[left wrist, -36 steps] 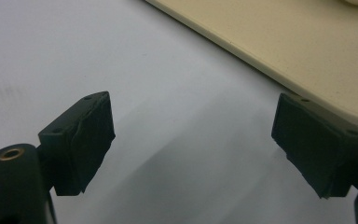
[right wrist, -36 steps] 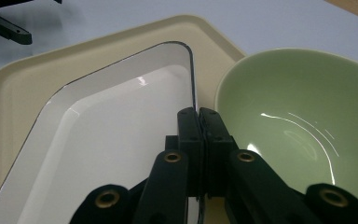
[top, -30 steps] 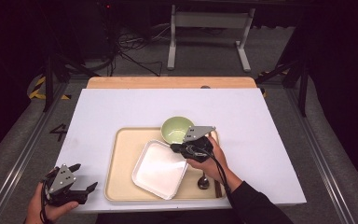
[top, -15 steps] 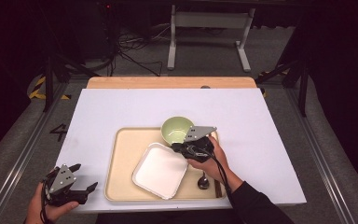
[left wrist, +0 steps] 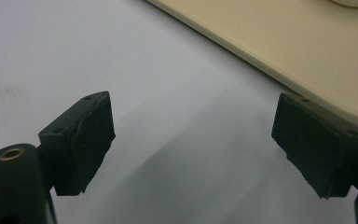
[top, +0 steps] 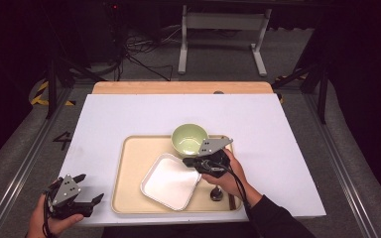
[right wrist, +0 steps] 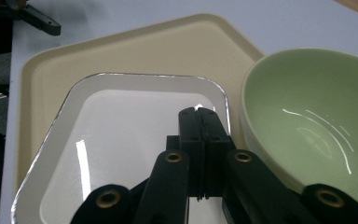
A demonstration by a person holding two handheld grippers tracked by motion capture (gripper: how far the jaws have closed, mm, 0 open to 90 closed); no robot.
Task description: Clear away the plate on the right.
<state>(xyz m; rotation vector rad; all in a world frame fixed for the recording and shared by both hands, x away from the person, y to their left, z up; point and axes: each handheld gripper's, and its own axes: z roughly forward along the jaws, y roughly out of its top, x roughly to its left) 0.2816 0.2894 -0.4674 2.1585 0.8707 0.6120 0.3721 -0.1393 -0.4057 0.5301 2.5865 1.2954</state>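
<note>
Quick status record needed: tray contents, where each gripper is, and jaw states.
surface: white table top
tray: beige tray on the near middle of the table
on tray: green bowl at the far edge; white rectangular plate in the middle; a small dark utensil at the near right, too small to identify
right gripper: over the plate's corner next to the bowl, jaws shut, nothing visible between them
left gripper: near left corner of the table, beside the tray, jaws open and empty
</note>
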